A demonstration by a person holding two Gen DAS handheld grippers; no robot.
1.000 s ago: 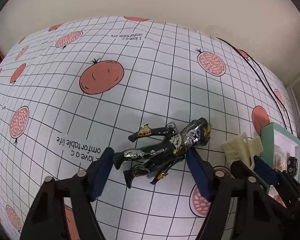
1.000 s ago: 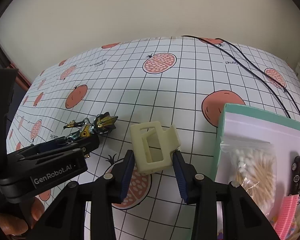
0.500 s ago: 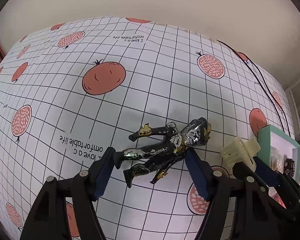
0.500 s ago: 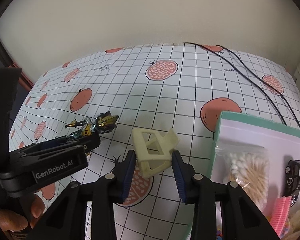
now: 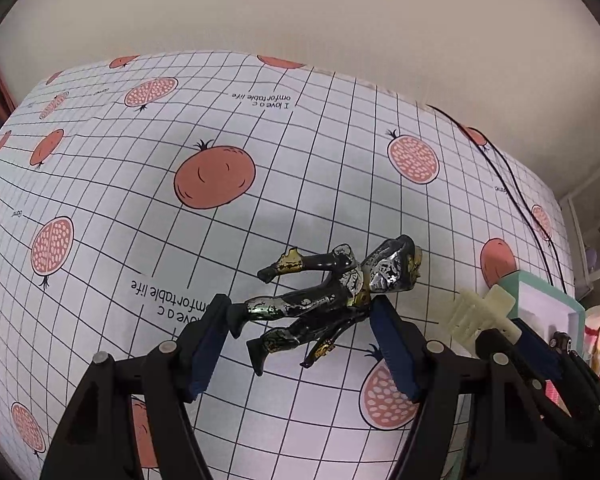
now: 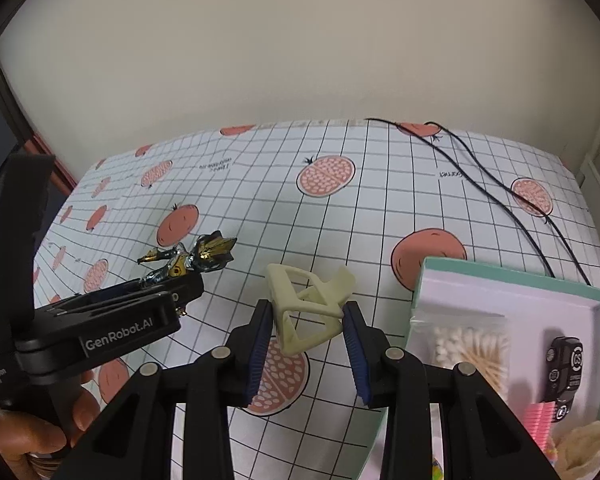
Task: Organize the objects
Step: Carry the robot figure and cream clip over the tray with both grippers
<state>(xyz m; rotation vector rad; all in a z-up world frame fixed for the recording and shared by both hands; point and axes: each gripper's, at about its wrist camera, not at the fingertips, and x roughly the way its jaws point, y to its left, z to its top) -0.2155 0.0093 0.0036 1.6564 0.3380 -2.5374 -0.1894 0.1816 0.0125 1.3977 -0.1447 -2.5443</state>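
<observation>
A: The right hand-held gripper (image 6: 306,330) is clamped on the cream plastic bracket (image 6: 308,312), lifted clear of the tabletop (image 6: 380,200). It's pinched at one end and tilted, so it could twist out on the way to the box (image 6: 500,280).

B: And the left hand-held gripper (image 5: 300,344)?

A: Its jaws stand apart on either side of the toy figure (image 5: 332,296), which lies flat on the cloth. One pad seems to touch a foot, though I can't be sure. If it closes across that uneven shape, the figure may pivot and slip free.

B: Counts?

A: One bracket, one figure, one box. Inside it are one bag of cotton swabs (image 6: 468,352) and one small black gadget (image 6: 564,368).
</observation>
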